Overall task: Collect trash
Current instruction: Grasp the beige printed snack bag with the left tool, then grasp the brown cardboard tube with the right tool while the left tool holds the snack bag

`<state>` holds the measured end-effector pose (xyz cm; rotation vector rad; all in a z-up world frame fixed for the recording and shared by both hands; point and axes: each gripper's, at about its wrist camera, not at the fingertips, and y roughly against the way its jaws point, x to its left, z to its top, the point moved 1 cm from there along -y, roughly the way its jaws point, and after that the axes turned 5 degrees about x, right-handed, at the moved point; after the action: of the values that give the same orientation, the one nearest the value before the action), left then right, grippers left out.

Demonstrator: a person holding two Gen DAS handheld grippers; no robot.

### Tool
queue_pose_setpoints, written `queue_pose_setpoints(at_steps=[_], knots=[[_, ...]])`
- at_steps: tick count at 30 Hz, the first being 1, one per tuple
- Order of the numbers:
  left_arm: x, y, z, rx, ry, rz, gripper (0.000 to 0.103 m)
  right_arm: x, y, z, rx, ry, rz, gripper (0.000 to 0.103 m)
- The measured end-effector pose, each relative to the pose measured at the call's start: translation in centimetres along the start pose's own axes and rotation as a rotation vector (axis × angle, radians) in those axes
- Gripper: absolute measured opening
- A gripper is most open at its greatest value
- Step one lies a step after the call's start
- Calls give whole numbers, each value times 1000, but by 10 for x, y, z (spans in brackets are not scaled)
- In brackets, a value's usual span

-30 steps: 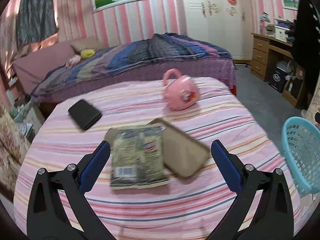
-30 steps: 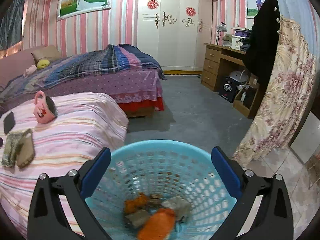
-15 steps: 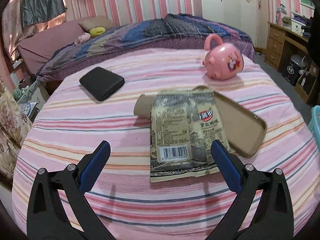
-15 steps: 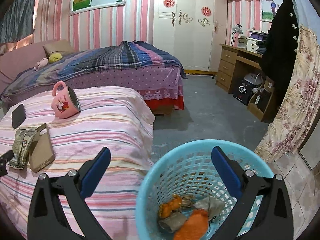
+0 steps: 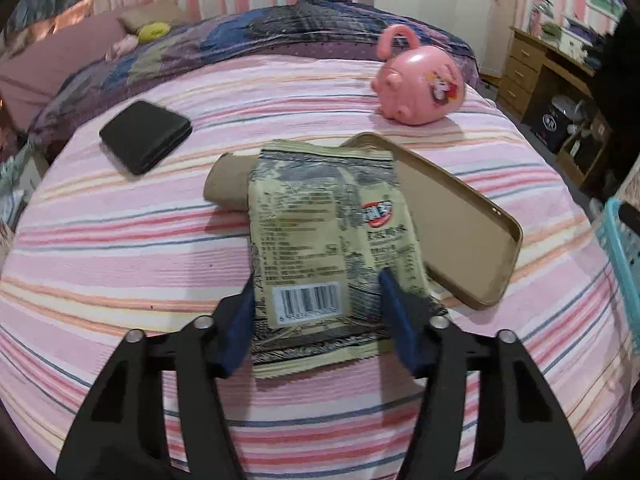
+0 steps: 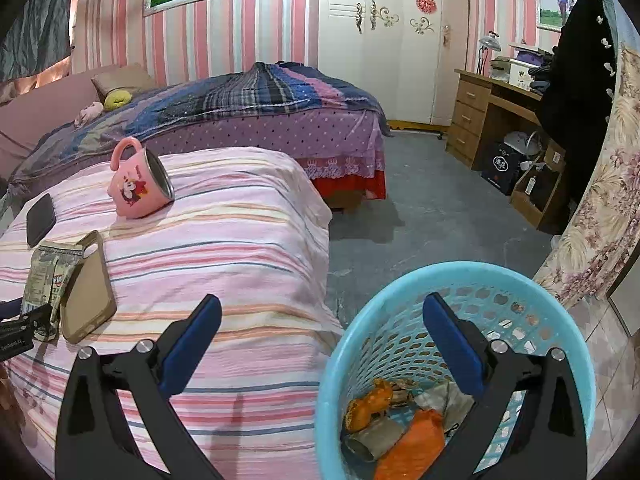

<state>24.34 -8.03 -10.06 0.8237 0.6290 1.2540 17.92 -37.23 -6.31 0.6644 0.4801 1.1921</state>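
Note:
A crumpled beige snack wrapper (image 5: 320,236) lies on the pink striped bedcover (image 5: 120,280), over a cardboard tube (image 5: 228,184) and the edge of a tan phone case (image 5: 452,232). My left gripper (image 5: 316,308) has closed in on the wrapper's near end, its blue pads touching both sides. The wrapper also shows in the right wrist view (image 6: 46,276). My right gripper (image 6: 320,340) is open and empty, above the rim of the blue basket (image 6: 560,320), which holds orange and brown trash (image 6: 400,428).
A pink cup (image 5: 420,88) lies on its side at the far right of the bedcover. A black wallet (image 5: 144,136) lies at the far left. A second bed (image 6: 248,108), a wooden desk (image 6: 492,116) and grey floor (image 6: 420,208) lie beyond.
My left gripper has moved down and forward to the wrapper and its jaws have narrowed onto it. My right gripper has drifted left, so the basket now sits at the lower right.

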Motion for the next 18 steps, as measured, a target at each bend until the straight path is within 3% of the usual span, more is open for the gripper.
queue_pose_setpoints(at_steps=[12, 18], knots=[[-1, 38, -4, -87, -36, 12, 12, 22, -1, -2, 4, 2, 47, 98], [20, 53, -1, -121, -10, 43, 11, 47, 0, -3, 1, 37, 68, 98]])
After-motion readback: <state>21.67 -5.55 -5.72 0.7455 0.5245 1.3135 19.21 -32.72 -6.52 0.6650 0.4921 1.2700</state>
